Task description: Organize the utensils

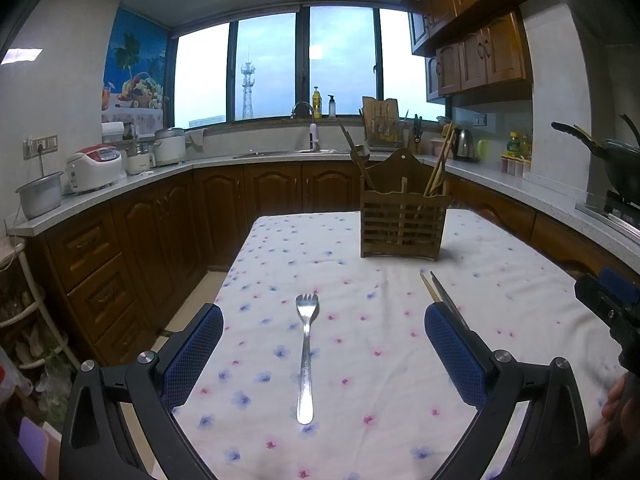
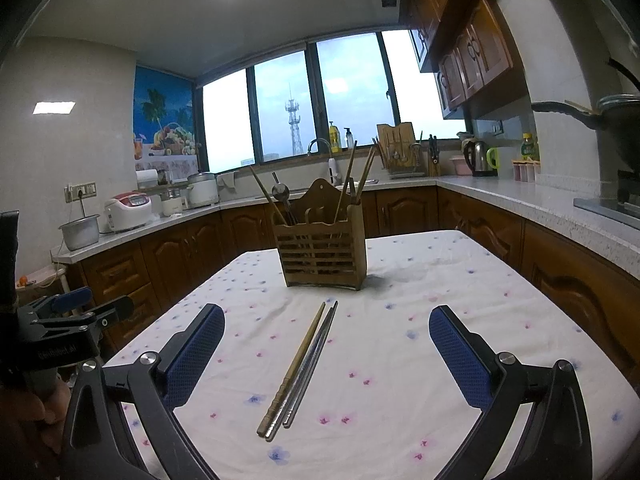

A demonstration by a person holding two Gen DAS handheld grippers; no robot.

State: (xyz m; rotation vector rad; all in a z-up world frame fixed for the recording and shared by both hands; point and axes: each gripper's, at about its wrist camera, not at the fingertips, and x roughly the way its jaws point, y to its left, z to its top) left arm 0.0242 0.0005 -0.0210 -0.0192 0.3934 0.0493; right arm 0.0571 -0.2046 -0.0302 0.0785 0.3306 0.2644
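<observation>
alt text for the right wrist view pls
The open right gripper hovers over chopsticks lying on a floral tablecloth. Beyond them a wooden utensil holder stands with utensils inside, kitchen counters behind.

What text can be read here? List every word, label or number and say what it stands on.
One faint print on the left gripper body, seen in the right wrist view: looks like "UmiRobot.AI", too dim to be sure.
Labels on the yellow bottle at the window: too small to read.
Rice cooker panel: blurred, unreadable.
Fork, chopsticks and holder: no text.
</observation>
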